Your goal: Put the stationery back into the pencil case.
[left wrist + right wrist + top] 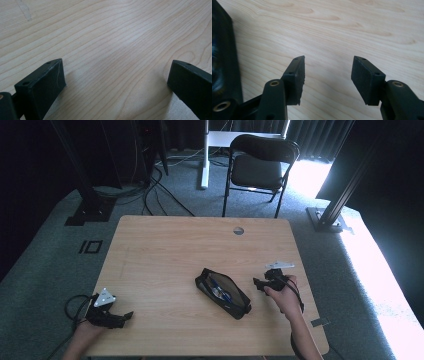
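A black, long fabric pencil case [223, 293] lies open on the light wooden surface [165, 250], a little right of the middle of the high view and slanting from upper left to lower right. Its zip mouth faces up, and small things show inside it (they look blue and shiny, but they are too small to tell what they are). The right hand-held gripper [257, 283] is just beside the case, to the right of it in the high view, and is held by the person's right hand [282, 296]. In the right gripper view its two black jaws stand apart with bare wood between them, and nothing is pinched by the right hand-held gripper [327, 75]. The dark edge of the pencil case [223, 55] runs down the left side of that view, close to the left jaw but not touching it as far as can be seen. The left hand-held gripper [125, 316] is in the lower left of the high view, well apart from the case, with a grey three-cornered plate on top and a black cable looping off the edge of the surface. In the left gripper view the left hand-held gripper [115, 77] has its jaws spread wide over bare wood, holding nothing. A black folding chair [260, 165] stands on the grey floor at the top of the high view.
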Demonstrator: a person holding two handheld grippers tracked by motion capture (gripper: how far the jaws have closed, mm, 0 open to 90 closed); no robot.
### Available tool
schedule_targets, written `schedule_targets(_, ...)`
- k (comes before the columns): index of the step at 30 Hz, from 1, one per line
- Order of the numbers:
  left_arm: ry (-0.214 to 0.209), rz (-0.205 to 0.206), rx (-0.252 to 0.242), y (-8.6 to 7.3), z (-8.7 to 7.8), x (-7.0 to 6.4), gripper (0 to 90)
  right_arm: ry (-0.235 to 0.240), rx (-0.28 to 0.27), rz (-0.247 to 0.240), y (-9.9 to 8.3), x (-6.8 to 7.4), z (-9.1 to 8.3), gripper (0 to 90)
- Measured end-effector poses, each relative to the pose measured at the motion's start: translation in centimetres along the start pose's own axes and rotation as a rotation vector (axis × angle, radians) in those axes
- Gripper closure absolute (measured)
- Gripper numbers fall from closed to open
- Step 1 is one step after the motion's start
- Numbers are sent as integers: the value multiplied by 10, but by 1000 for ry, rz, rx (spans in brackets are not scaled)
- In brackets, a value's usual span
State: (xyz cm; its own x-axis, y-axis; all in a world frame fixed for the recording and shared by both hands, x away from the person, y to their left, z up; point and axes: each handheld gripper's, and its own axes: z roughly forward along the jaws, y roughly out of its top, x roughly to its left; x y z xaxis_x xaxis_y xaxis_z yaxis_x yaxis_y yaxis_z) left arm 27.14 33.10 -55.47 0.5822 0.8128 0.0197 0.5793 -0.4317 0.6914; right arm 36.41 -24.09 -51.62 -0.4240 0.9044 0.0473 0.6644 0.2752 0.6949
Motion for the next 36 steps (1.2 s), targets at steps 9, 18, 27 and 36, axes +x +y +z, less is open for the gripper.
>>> schedule_targets(9,0,0,0,0,0,0,15,-55,-26,61,-21,-13,-4,364)
schedule_targets(18,0,1,0,0,0,0,16,-102,-42,96,-41,-22,-12,266)
schedule_targets(27,0,1,0,0,0,0,16,-144,-31,140,-61,-27,-16,178)
schedule_targets(36,1,0,-1,0,0,0,15,-180,-26,138,-76,-28,-21,168)
